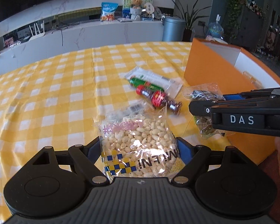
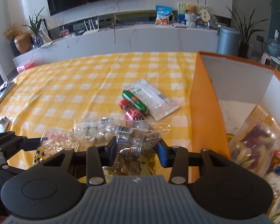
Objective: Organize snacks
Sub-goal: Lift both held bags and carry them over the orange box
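Both jaws pinch clear snack packets: the right gripper (image 2: pixel 135 148) grips a dark mixed-snack bag (image 2: pixel 138 140) just left of the orange box (image 2: pixel 205 112) — the nearer arm to it. The left gripper (image 1: pixel 138 149) holds a puffed-grain bag (image 1: pixel 138 141). The box already holds several packets.

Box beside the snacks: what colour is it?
Orange outside, white inside; right wrist view shows it best.

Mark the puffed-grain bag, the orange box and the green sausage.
puffed-grain bag (image 1: pixel 138 145), left wrist view, bag's clear middle
orange box (image 2: pixel 205 100), right wrist view, outer side wall
green sausage (image 2: pixel 133 100), right wrist view, mid-length
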